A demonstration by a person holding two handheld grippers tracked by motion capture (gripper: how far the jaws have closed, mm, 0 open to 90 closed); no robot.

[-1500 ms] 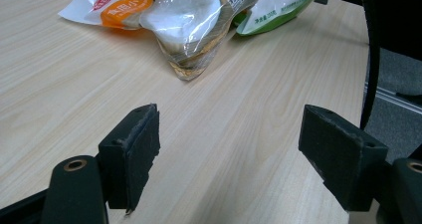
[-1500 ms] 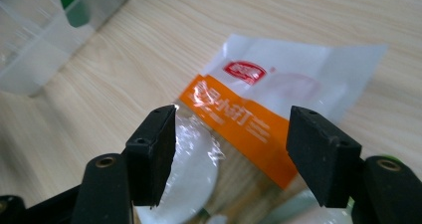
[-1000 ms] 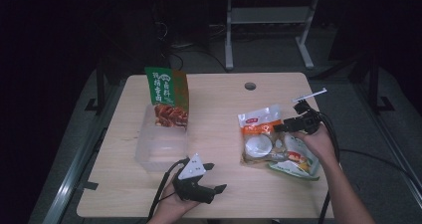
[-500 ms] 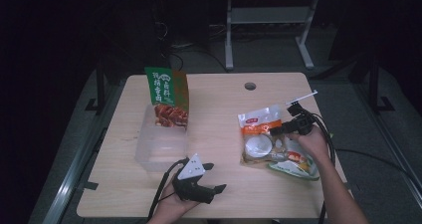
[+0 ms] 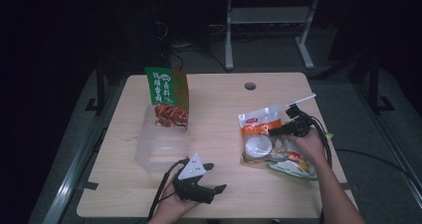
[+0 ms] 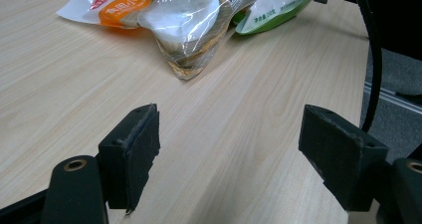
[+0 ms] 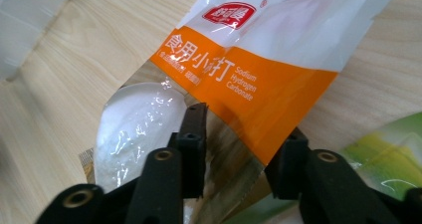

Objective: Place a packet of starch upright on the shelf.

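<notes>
An orange-and-white bag of white powder [image 5: 256, 132] lies on the right half of the wooden table [image 5: 219, 109], on top of a green pouch [image 5: 293, 168]. My right gripper [image 5: 276, 131] hovers low over this bag. In the right gripper view the bag [image 7: 249, 79] has its lower edge between the jaws of my right gripper [image 7: 246, 122], which stand partly apart and are not clamped. My left gripper [image 5: 215, 177] rests near the front edge, open and empty. In the left gripper view my left gripper [image 6: 231, 117] faces the bag [image 6: 179, 15] and the green pouch [image 6: 278, 5] across bare wood.
A clear plastic box [image 5: 161, 144] sits at the left of the table, with a tall green snack bag [image 5: 166, 97] standing at its far end. A round cable hole [image 5: 250, 86] marks the back of the table. Cables trail from both grippers.
My right gripper has moved left and toward the person, down onto the orange-and-white bag. The left gripper has stayed where it was.
</notes>
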